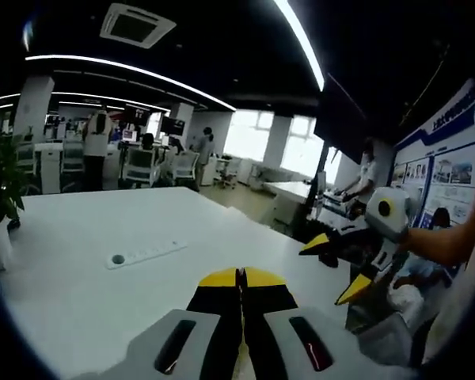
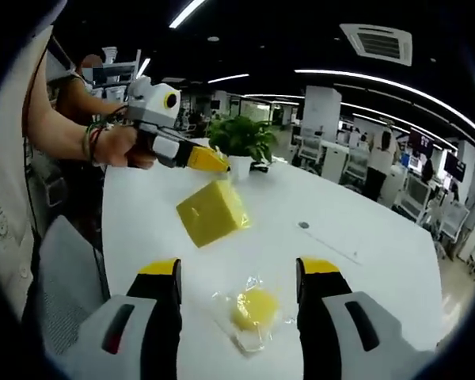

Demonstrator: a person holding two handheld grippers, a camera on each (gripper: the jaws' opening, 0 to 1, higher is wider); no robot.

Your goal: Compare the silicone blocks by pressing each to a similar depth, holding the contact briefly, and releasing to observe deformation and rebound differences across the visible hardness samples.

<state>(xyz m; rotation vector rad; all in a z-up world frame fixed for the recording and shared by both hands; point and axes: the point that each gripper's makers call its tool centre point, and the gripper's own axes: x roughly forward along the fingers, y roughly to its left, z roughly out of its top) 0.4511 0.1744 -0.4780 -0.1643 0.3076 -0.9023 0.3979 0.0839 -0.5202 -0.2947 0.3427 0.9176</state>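
A large yellow silicone block (image 2: 212, 212) lies tilted on the white table (image 2: 364, 198). A smaller yellow sample in a clear plastic bag (image 2: 253, 310) sits nearer, between the jaws of my right gripper (image 2: 240, 267). Those jaws stand wide open and hold nothing. My left gripper (image 2: 208, 160), held in a hand, comes in from the left with its yellow tips together just past the big block's far edge; whether they touch it I cannot tell. In the left gripper view my left gripper (image 1: 239, 277) is shut over bare table, and the right gripper (image 1: 335, 267) hangs open at the right.
A potted plant (image 2: 241, 138) in a white pot stands behind the big block. A flat white power strip (image 1: 146, 253) lies in the tabletop. A person's arm and torso (image 2: 32, 158) are close on the left. Office desks, chairs and people fill the background.
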